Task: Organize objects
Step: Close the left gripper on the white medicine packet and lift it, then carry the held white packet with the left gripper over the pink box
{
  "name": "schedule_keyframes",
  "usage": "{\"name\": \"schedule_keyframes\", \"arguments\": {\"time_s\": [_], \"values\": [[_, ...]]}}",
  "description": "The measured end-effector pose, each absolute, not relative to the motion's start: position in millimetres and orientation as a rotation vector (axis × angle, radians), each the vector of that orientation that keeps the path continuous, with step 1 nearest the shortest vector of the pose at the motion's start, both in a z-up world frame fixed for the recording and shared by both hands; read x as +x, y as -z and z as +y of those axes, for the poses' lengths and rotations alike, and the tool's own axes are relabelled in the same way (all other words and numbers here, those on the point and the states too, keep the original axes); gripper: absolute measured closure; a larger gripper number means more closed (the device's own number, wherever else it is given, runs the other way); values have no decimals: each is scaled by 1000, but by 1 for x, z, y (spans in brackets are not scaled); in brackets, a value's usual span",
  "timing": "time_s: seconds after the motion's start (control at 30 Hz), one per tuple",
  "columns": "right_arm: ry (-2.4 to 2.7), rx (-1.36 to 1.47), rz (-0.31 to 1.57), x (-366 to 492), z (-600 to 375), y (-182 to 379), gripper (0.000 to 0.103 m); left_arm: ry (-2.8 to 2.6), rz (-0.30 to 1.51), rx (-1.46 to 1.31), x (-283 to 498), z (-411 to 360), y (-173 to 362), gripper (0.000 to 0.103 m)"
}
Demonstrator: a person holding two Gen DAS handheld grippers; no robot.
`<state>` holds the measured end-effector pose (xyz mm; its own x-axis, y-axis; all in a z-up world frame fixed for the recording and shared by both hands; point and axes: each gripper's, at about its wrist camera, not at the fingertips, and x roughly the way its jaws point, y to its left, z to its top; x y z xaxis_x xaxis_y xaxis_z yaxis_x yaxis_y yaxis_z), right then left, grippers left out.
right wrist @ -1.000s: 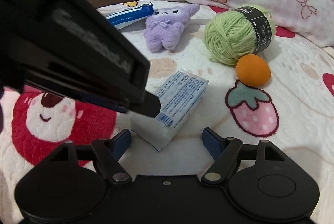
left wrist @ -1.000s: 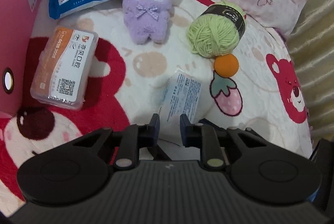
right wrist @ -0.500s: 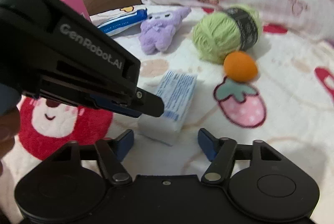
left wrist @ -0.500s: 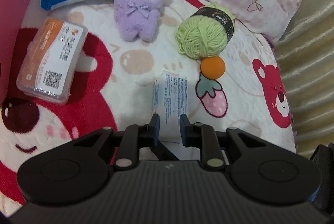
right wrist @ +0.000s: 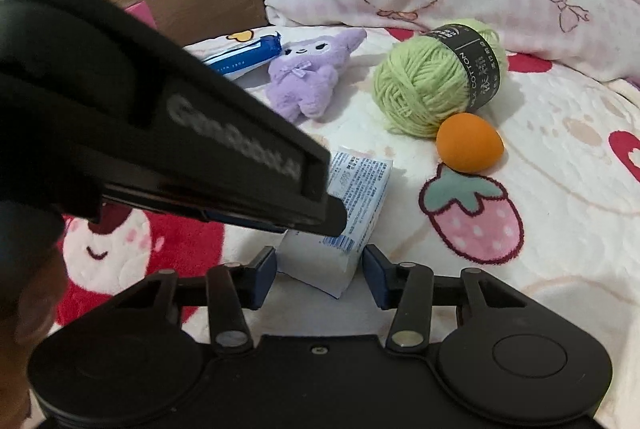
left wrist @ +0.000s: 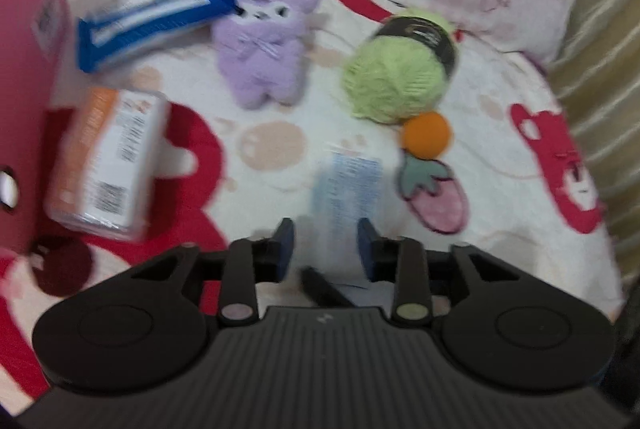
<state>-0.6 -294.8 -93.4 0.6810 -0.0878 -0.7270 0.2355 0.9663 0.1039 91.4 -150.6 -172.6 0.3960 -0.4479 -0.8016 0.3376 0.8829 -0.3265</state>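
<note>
The tissue pack (right wrist: 352,205) lies on the bed at twelve o'clock from my right gripper (right wrist: 320,271), between closing fingers, long axis pointing away; my left gripper (left wrist: 325,245) is opening around its near end

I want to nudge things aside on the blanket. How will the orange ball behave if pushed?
The orange ball looks rounded, slightly egg-shaped, so it will probably roll, likely in a wobbling curve. It lies against the yarn, which may block it that way. Its matte surface suggests sponge or foam: probably light, easy to squash, and slowed by the soft blanket.
</note>
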Motion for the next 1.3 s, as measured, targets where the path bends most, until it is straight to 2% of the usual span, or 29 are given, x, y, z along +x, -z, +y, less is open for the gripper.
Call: {"name": "schedule_keyframes", "arguments": {"time_s": [0.33,0.4,0.6,1.3], "values": [[229,208,797,9,-300,104,47,585,1118,-85,98,-161,189,64],[229,180,792,9,-298,106,47,610,1119,-109,101,-161,188,72],[223,130,782,9,-297,107,50,621,1107,-113,97,-162,184,73],[14,155,793,-9,-271,67,50,510,1155,-164,56,-90,119,76]]}}
